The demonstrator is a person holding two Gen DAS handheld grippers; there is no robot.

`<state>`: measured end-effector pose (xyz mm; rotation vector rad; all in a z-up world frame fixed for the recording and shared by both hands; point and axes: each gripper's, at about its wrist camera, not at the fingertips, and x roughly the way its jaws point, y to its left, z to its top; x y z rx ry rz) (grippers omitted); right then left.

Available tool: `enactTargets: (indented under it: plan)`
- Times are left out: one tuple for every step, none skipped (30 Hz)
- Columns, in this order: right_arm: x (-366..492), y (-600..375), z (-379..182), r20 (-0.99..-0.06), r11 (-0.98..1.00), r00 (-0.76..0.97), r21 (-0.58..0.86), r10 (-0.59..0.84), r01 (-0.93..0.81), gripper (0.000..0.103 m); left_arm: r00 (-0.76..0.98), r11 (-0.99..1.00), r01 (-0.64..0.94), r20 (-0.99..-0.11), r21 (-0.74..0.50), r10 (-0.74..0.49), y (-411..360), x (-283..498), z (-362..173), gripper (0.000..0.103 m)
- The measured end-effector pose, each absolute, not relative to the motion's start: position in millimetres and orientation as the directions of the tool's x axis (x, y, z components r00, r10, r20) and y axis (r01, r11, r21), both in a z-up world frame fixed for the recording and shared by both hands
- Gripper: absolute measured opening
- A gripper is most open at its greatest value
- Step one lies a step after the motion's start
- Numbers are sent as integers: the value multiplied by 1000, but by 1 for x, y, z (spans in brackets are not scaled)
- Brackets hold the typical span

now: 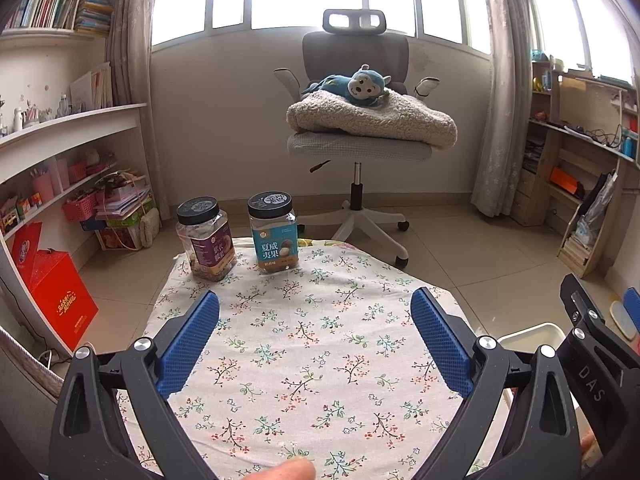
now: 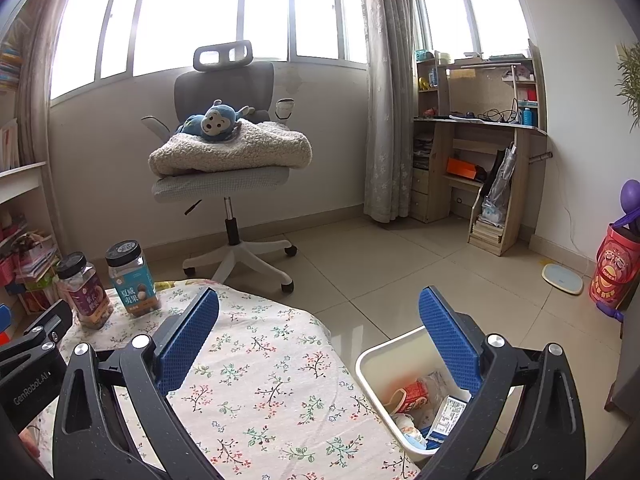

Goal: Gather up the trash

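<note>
A white trash bin (image 2: 380,364) stands on the floor at the table's right side, holding a red wrapper (image 2: 414,394), a white and blue carton (image 2: 446,416) and other scraps. Only the bin's rim (image 1: 532,330) shows in the left wrist view. My left gripper (image 1: 315,344) hovers open over the floral tablecloth (image 1: 304,344), nothing between its blue pads. My right gripper (image 2: 319,344) is open too, spanning the table's right edge and the bin. Two jars stand at the table's far end: a purple-label jar (image 1: 206,240) and a blue-label jar (image 1: 274,234).
An office chair (image 1: 356,120) with a folded blanket and a blue plush monkey (image 1: 352,86) stands beyond the table. Shelves (image 1: 60,152) and a red box (image 1: 56,292) line the left; a wooden desk (image 2: 480,152) sits at the right. A scale (image 2: 562,278) lies on the tiled floor.
</note>
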<state>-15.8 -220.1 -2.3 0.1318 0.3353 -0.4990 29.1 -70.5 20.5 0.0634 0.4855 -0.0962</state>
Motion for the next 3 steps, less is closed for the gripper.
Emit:
enactTargets:
  plan:
    - [-15,-219,-3,-346,871,825,42,-447,490,96,880,993,106,-469,42,-74,-71,29,20,95]
    - [-16,-220,-2,-346,871,825,41,-448,490,96,879,994,105,-471,44,-72,-71,29,19,95]
    - [-15,-220,-2,-346,871,824,40,-448,490,96,878,994,102,-473,42,-70,-71,29,19,96]
